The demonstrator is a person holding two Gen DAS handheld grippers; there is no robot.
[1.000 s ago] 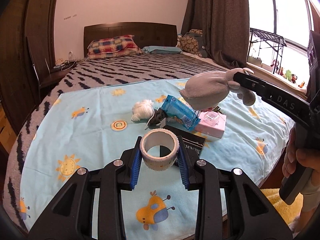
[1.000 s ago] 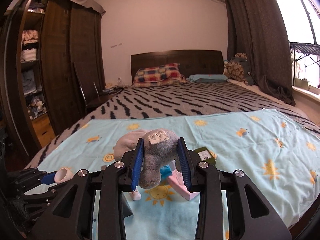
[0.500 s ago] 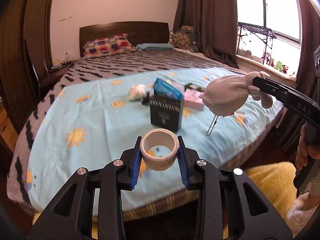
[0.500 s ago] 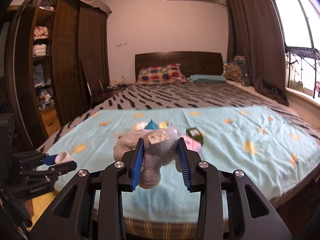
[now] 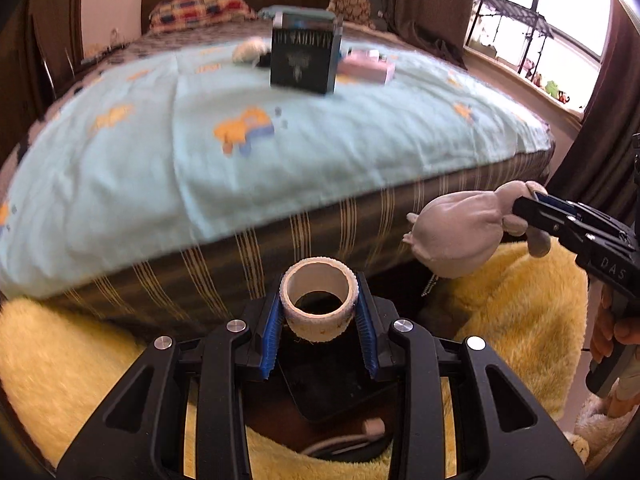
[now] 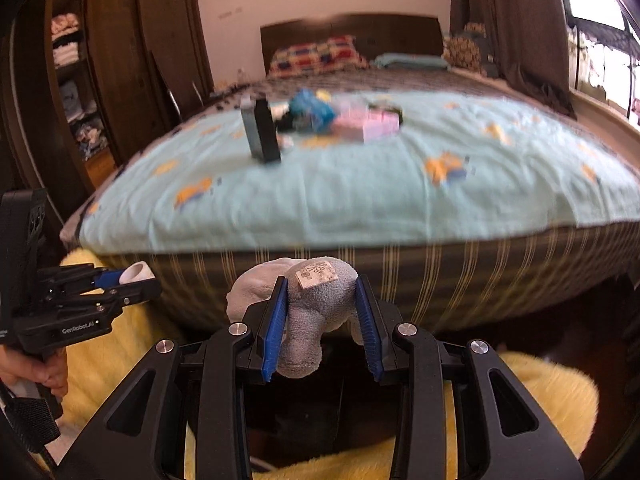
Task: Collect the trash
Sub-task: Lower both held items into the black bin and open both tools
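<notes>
The left gripper has its jaws closed on a roll of white tape, the blue pads pressing the roll's two sides with its open core facing the camera. It hangs below the foot edge of the bed, over a dark opening between folds of a yellow fleece blanket. Under the roll lies a flat black item I cannot make out, with a white cable end beside it.

The right gripper has its jaws shut on a grey plush toy, clamping its body, which bulges above and below the pads; a small printed tag sits on top of the toy. In the left wrist view the same toy hangs out in front of the right gripper, just off the striped side of the mattress, with a bead chain dangling beneath it. This gripper too is below the foot edge of the bed, above the yellow blanket.

On the light blue cartoon-print sheet, well in from the foot edge, a dark box stands upright. Behind it lie a pink box, a white fluffy ball and, seen from the right wrist, a blue wrapper. These are blurred.
</notes>
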